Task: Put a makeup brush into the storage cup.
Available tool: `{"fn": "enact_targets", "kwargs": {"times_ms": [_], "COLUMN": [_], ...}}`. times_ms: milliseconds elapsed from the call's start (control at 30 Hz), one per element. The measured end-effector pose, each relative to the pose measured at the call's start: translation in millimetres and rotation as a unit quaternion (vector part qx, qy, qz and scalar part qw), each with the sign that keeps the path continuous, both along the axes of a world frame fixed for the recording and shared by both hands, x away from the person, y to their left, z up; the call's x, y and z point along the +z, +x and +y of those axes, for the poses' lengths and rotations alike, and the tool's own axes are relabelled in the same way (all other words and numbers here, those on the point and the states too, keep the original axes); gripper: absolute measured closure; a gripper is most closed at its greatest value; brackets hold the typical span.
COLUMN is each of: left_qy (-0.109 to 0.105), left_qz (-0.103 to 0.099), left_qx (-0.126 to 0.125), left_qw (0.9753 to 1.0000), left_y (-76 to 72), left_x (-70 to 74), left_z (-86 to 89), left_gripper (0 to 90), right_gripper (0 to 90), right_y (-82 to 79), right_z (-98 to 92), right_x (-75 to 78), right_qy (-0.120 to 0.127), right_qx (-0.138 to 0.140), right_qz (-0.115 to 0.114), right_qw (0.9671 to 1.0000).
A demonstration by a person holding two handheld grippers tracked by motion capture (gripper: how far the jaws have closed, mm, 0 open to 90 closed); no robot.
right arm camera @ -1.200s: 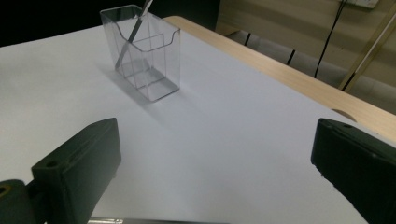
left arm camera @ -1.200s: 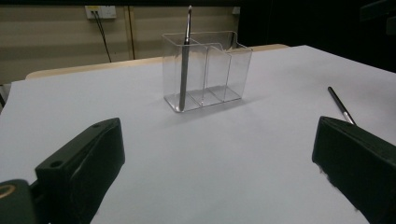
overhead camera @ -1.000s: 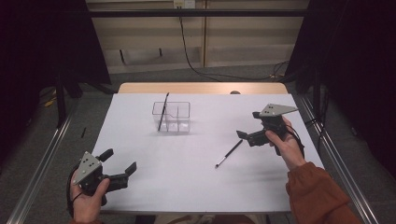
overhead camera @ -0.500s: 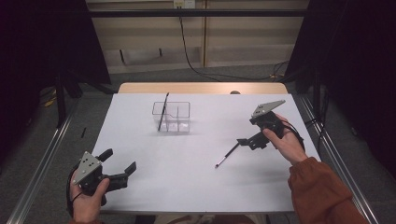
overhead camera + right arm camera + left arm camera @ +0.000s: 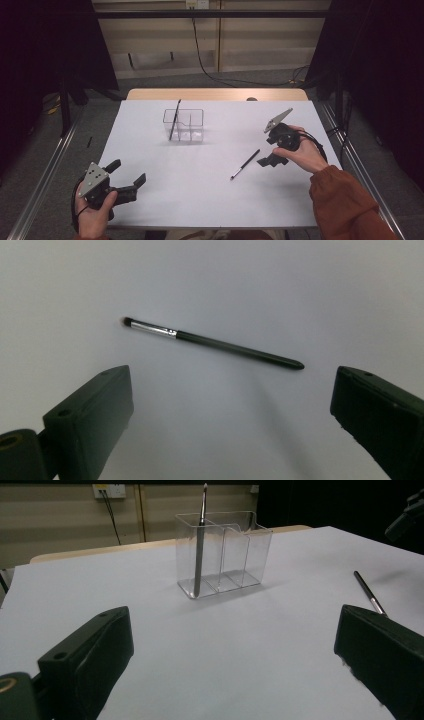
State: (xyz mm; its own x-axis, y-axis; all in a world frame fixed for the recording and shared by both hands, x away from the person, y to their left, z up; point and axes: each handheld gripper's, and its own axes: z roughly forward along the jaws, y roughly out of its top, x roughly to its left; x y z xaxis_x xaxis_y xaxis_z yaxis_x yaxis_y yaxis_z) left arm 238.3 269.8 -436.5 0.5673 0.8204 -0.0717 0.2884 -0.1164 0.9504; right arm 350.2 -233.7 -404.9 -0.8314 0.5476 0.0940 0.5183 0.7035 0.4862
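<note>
A thin black brush with a silver ferrule point(image 5: 245, 164) point(image 5: 212, 343) point(image 5: 368, 592) lies flat on the white table right of centre. My right gripper point(image 5: 266, 161) point(image 5: 227, 415) hovers just above its handle end, tilted down at it, jaws open with nothing between them. A clear three-part organiser point(image 5: 184, 125) point(image 5: 223, 552) stands at the table's middle back, and a second black brush point(image 5: 174, 119) point(image 5: 200, 537) leans upright in its left compartment. My left gripper point(image 5: 128, 178) point(image 5: 227, 665) rests open at the front left corner, facing the organiser.
The white sheet point(image 5: 200, 190) covers the table, with a wooden strip point(image 5: 215, 94) showing at the far edge. Metal rails point(image 5: 45, 175) run along both sides. A black cable point(image 5: 200, 45) hangs on the back wall.
My right gripper has tipped forward and come down toward the brush on the table. The left gripper has stayed put.
</note>
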Motion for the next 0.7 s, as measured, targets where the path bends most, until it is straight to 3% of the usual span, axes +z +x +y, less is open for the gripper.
{"fn": "enact_targets", "kwargs": {"times_ms": [267, 600, 700], "left_qy": [0.003, 0.003, 0.001], "left_qz": [-0.002, -0.003, -0.003], "left_qx": [-0.002, -0.005, -0.004], "left_qw": [1.0, 1.0, 1.0], "left_y": [-0.1, -0.3, -0.3], "left_x": [0.3, 0.3, 0.1], "left_z": [0.0, -1.2, -1.1], "left_gripper": [2.5, 2.5, 2.5], "right_gripper": [7.4, 9.5, 5.5], "right_y": [5.3, 8.4, 10.7], "right_z": [7.8, 21.7, 23.5], "right_x": [-9.5, -12.1, -12.5], "right_qy": [-0.041, -0.068, -0.06], "right_qx": [0.03, 0.071, 0.081], "right_qz": [0.026, 0.032, 0.041], "right_qw": [0.9984, 0.9947, 0.994]}}
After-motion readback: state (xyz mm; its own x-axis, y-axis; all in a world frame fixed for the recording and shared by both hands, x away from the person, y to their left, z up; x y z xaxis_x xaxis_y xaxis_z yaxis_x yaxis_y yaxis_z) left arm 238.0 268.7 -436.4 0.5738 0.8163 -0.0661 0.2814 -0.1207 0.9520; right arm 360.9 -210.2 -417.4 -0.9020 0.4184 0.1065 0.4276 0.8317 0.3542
